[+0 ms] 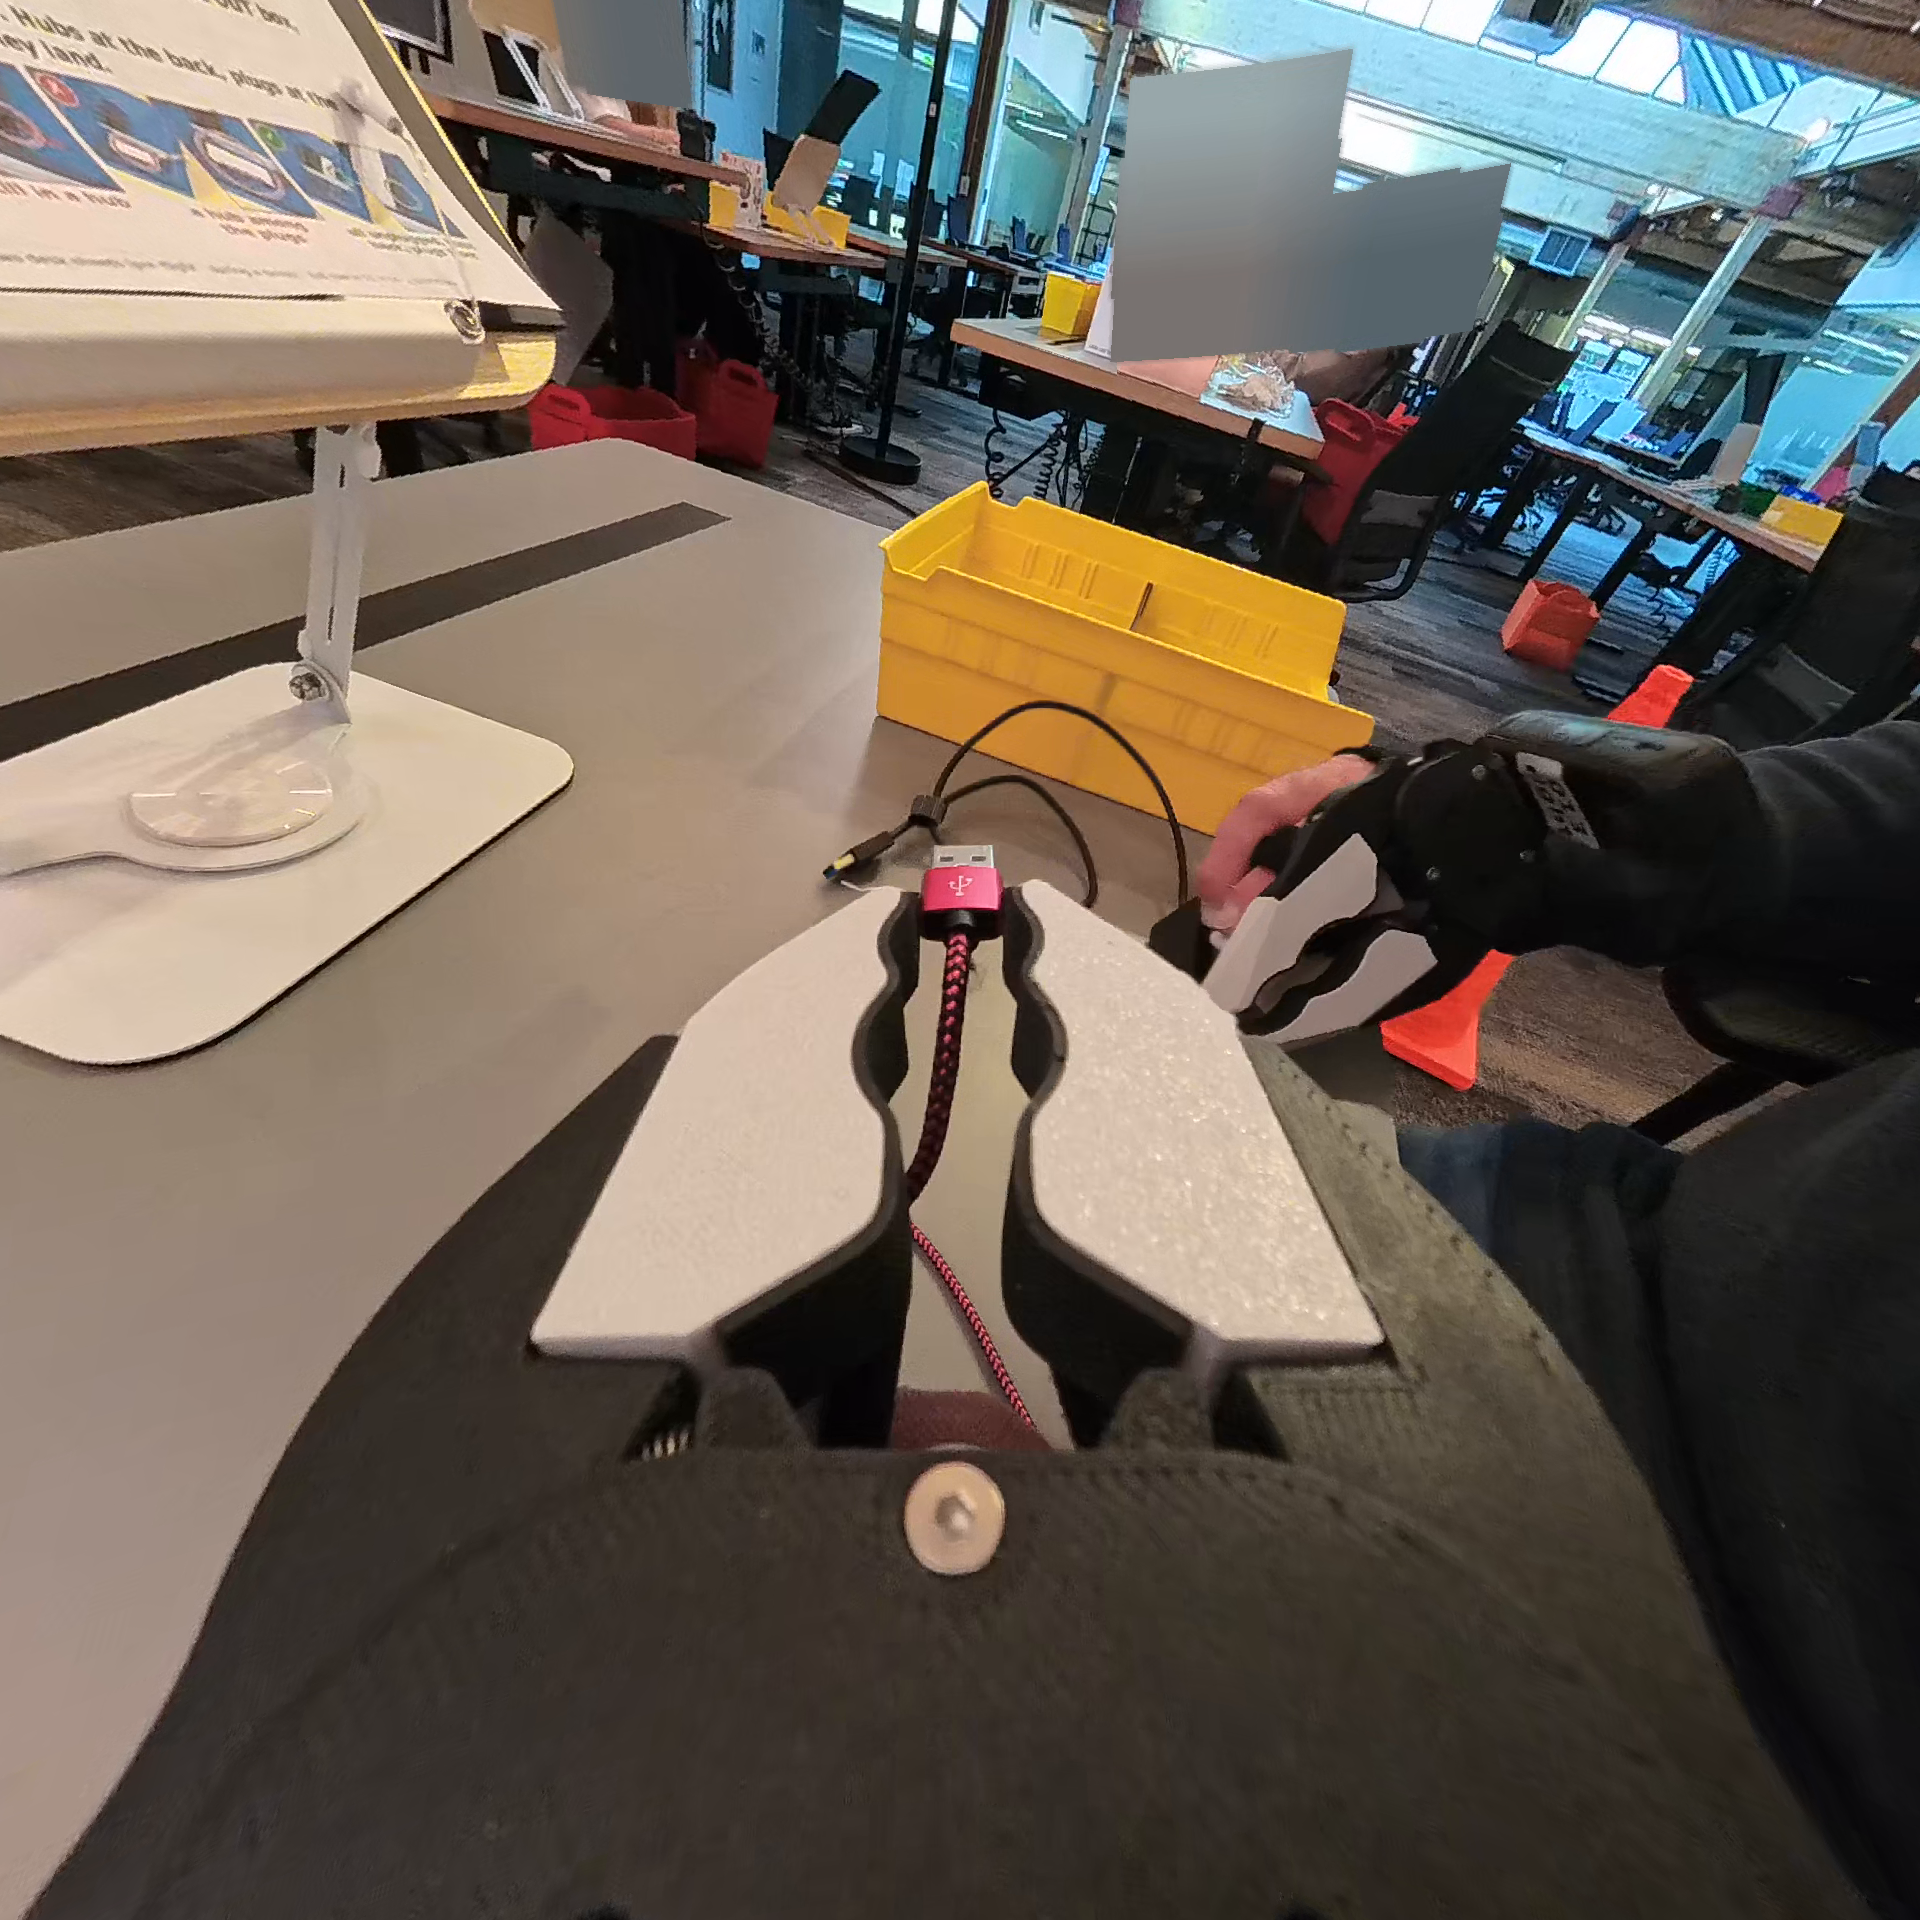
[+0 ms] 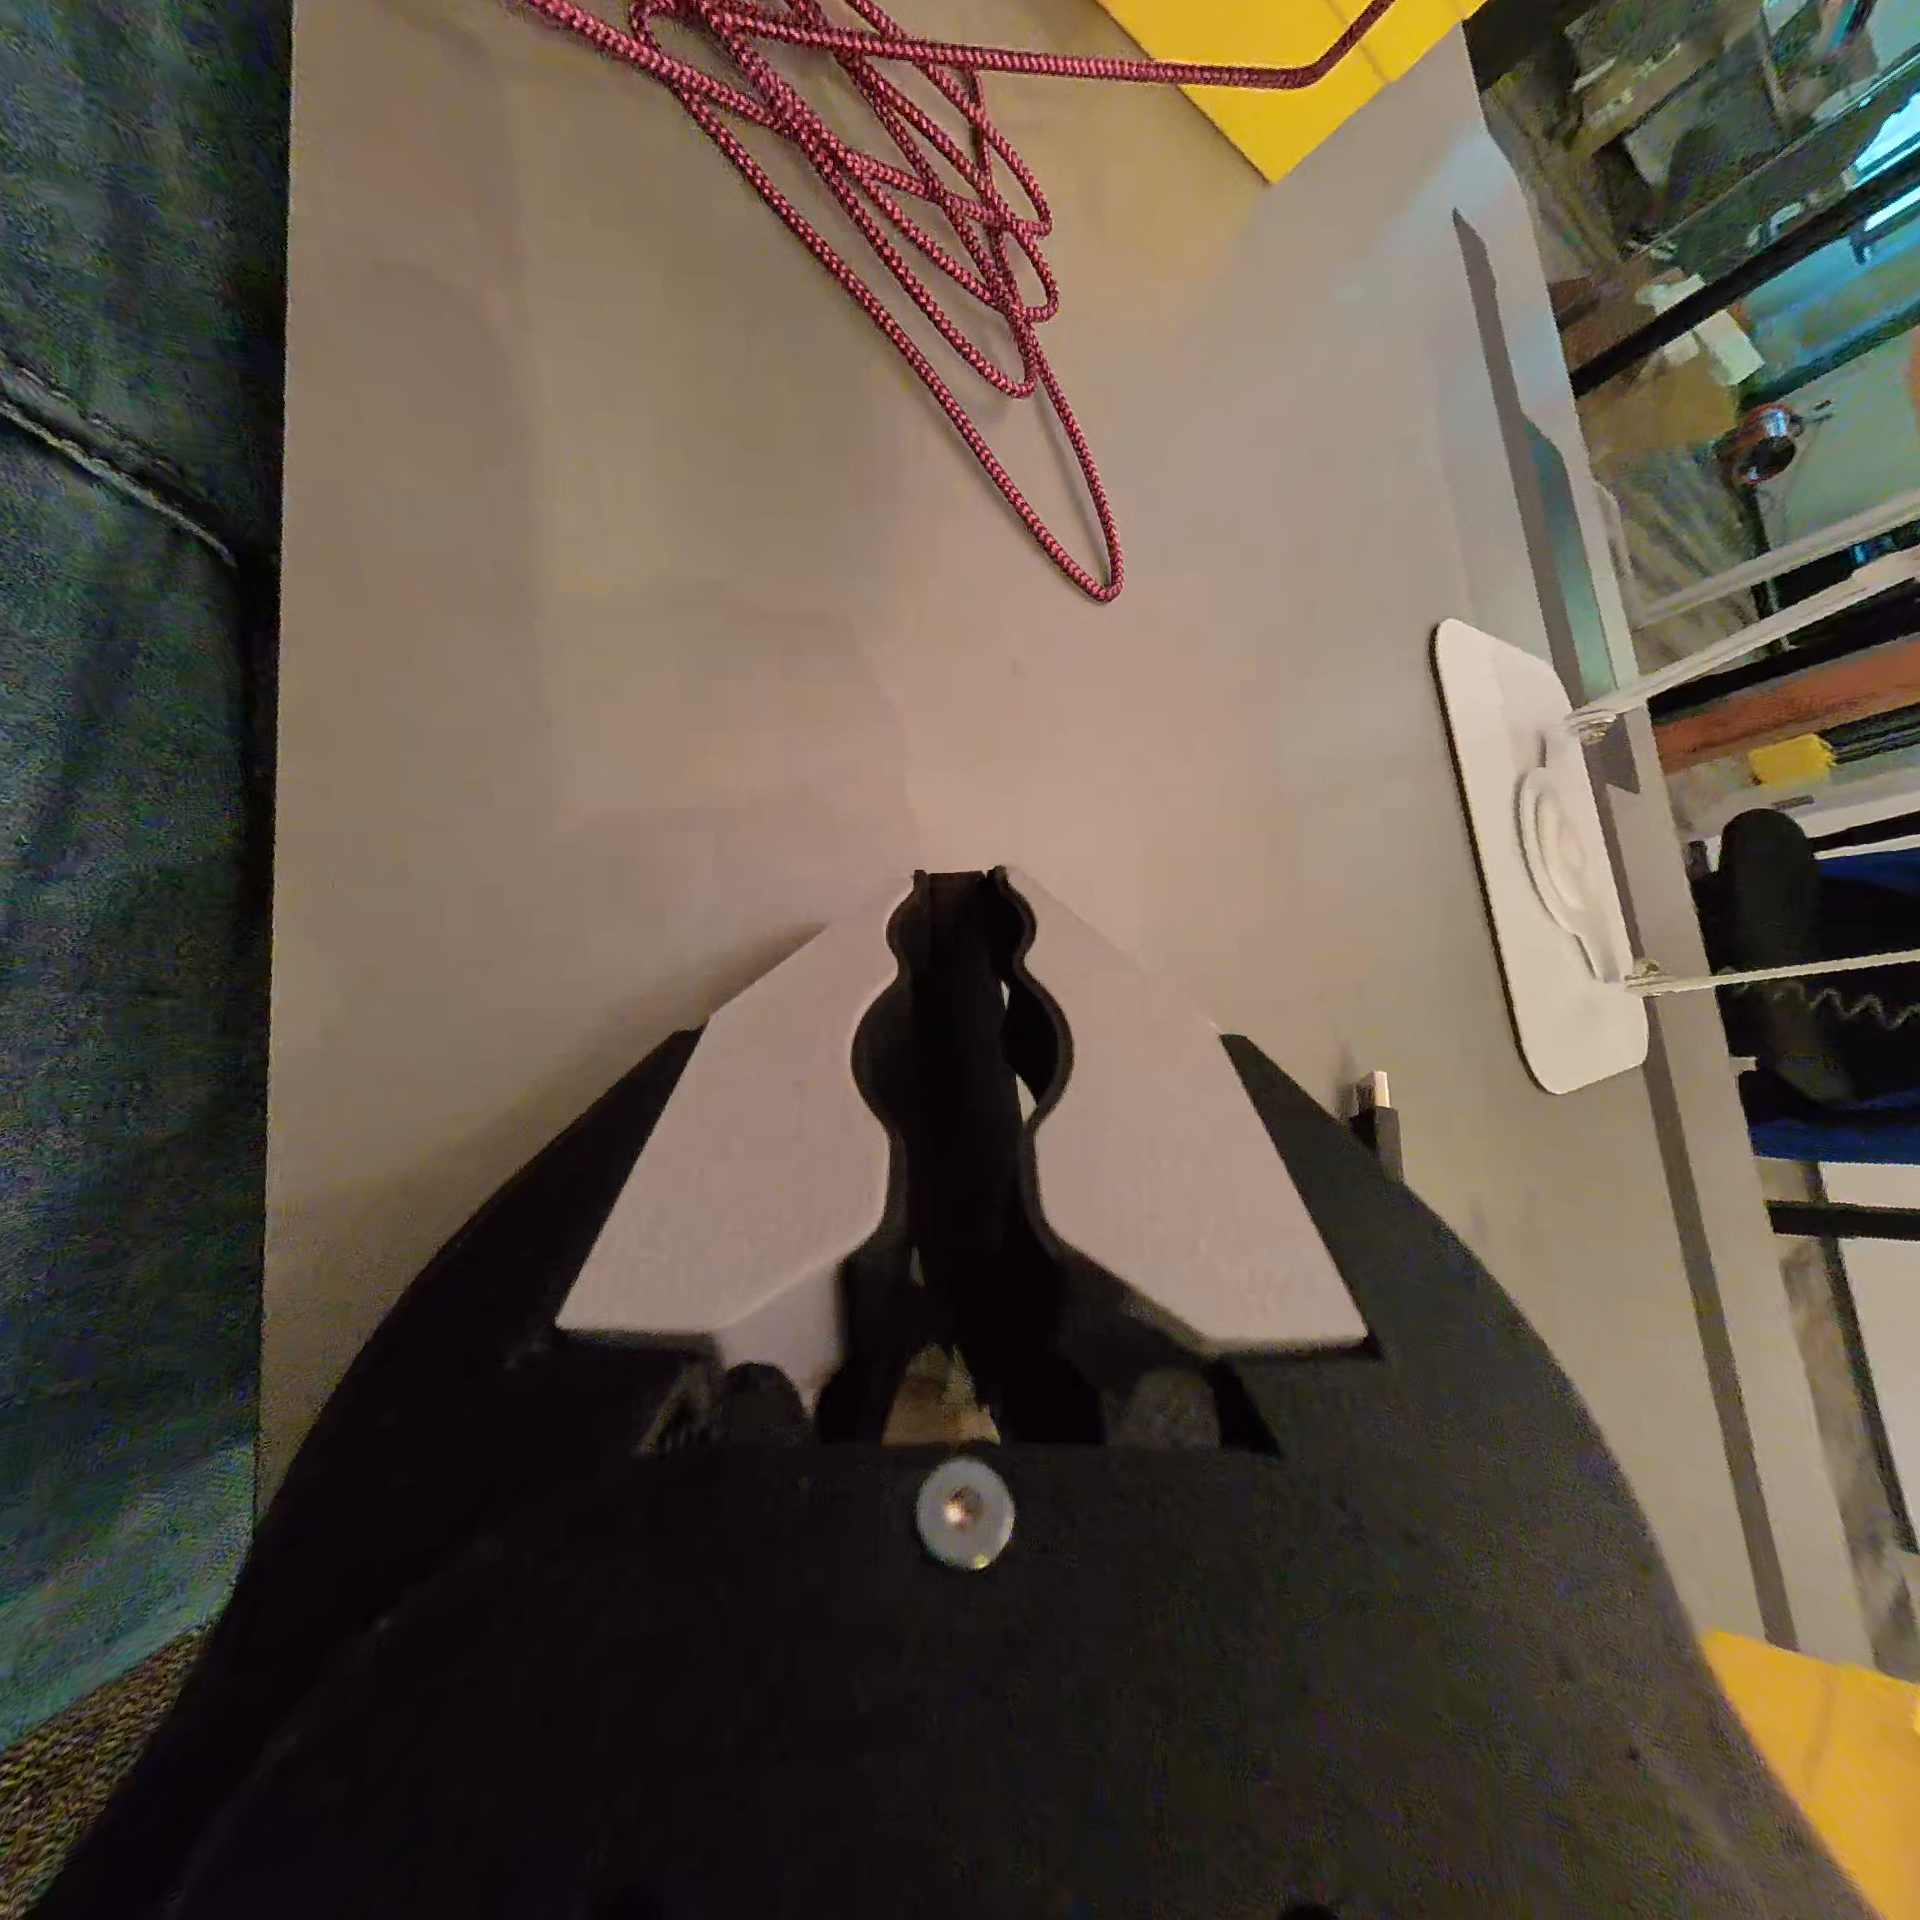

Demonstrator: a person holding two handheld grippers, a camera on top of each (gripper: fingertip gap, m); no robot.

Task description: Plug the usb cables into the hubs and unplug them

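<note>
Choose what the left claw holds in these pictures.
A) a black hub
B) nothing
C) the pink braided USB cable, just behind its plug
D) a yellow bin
C: in the left wrist view the left claw is closed on the pink braided USB cable, its metal plug sticking out past the tips.

right gripper (image 2: 956,883) closed on a black object, above grey table (image 2: 623,623); braided red cable (image 2: 935,239) lies tangled ahead.

Matt grey smooth desk (image 1: 665,665), glossy yellow plastic bin (image 1: 1101,644), pink-and-black braided cloth cable (image 1: 940,1049) with shiny pink metal plug shell, left claw (image 1: 961,904) grainy white plastic fingers (image 1: 769,1122), rough black printed body, smooth white metal stand base (image 1: 260,862).
</note>
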